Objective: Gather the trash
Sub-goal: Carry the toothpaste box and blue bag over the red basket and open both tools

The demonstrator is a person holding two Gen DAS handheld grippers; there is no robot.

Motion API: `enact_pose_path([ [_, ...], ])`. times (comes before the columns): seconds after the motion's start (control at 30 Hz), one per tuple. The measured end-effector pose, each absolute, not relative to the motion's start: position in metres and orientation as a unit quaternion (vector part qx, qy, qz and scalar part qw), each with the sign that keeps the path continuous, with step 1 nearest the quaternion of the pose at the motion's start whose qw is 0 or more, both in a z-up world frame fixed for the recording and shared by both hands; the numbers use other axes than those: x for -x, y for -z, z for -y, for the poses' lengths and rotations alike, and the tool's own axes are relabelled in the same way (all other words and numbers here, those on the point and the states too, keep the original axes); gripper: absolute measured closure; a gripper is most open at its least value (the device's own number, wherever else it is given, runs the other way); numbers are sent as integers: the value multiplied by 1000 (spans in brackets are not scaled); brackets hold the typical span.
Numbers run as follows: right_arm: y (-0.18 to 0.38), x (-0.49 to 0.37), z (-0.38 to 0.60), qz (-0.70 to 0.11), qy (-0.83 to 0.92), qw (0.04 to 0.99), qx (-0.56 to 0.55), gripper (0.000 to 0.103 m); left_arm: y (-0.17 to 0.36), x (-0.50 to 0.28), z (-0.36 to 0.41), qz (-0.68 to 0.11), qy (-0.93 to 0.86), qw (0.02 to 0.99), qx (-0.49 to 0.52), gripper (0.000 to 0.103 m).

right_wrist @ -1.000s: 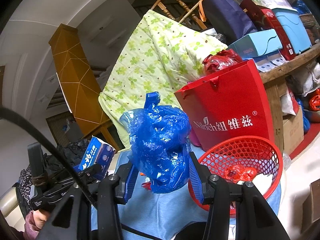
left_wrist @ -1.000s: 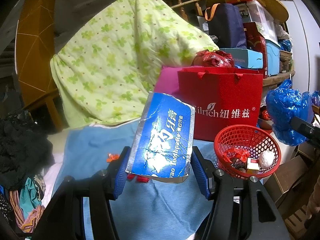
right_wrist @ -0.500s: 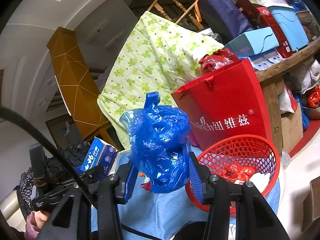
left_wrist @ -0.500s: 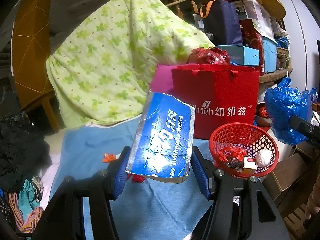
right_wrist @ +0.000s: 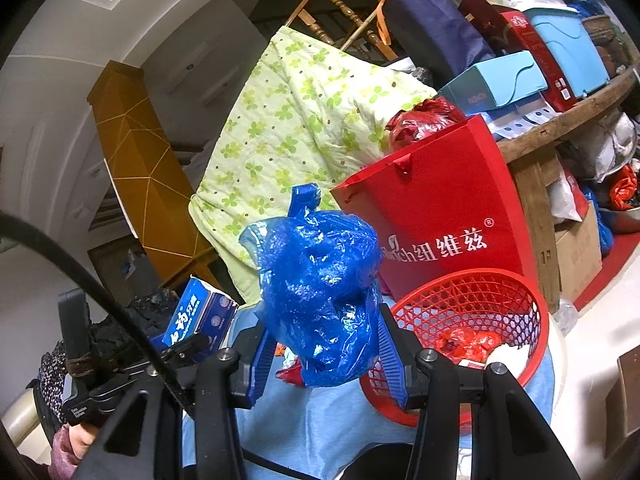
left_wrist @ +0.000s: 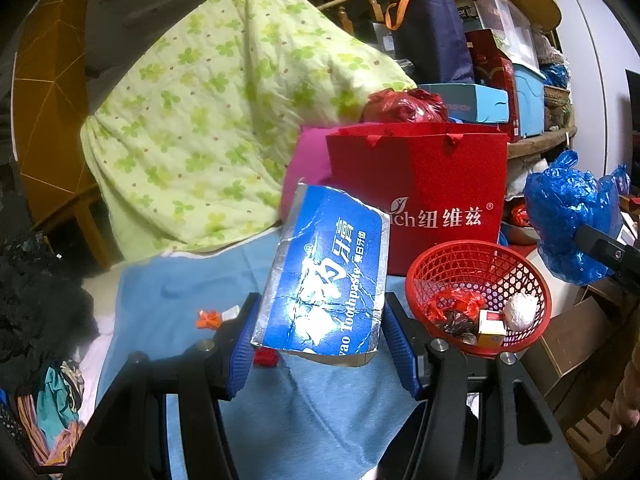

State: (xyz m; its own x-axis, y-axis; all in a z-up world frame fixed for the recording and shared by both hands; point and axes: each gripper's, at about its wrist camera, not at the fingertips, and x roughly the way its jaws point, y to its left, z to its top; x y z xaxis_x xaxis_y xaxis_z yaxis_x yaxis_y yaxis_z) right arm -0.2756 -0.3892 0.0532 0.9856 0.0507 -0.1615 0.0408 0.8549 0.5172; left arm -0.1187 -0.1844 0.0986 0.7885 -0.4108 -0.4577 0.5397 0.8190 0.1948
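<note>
The crushed blue toothpaste box (left_wrist: 326,270) is clamped between the two blue pads of the left claw (left_wrist: 320,332), raised above the bench (left_wrist: 168,296), which is draped in a light blue cloth. Its long axis runs up and away from the claw, leaning slightly left, with the torn silver-edged top end highest; its lower end hangs just past the pads. The right claw (right_wrist: 324,346) is closed partway on a scrunched blue plastic bag (right_wrist: 320,296), whose knotted handle sticks upward; the bag bulges over the pads and hides their inner faces.

Just right of both claws, at the bench's right edge, stands a red mesh basket (left_wrist: 532,280) holding red wrapper scraps, a small carton and a white ball; its near rim is covered by the right claw in the right wrist view. Behind it stands a red paper bag (left_wrist: 420,184) with white lettering. Small orange (left_wrist: 208,318) and red (left_wrist: 266,358) scraps lie on the cloth near the left claw, the red one partly hidden by the box. A green floral quilt (left_wrist: 208,108) slopes up behind.
</note>
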Motion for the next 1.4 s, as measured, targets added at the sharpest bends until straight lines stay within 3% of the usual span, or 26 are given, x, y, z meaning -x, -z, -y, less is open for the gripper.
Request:
enact_pose_path([
  [0.7,-35,293,441,-72,56,949,-301,52,-99,124,253,-212,345,897,-176,42],
  [1.1,3,244,508,-117,88,921,-361,49,-58,96,333,-275,423,847,-165,38],
  [1.23,20,216,523,-148,85,905,-389,31,-40,83,345,-305,415,839,-174,37],
  [1.4,24,207,516,-154,75,909,-380,30,-30,78,318,-314,400,843,-177,37],
])
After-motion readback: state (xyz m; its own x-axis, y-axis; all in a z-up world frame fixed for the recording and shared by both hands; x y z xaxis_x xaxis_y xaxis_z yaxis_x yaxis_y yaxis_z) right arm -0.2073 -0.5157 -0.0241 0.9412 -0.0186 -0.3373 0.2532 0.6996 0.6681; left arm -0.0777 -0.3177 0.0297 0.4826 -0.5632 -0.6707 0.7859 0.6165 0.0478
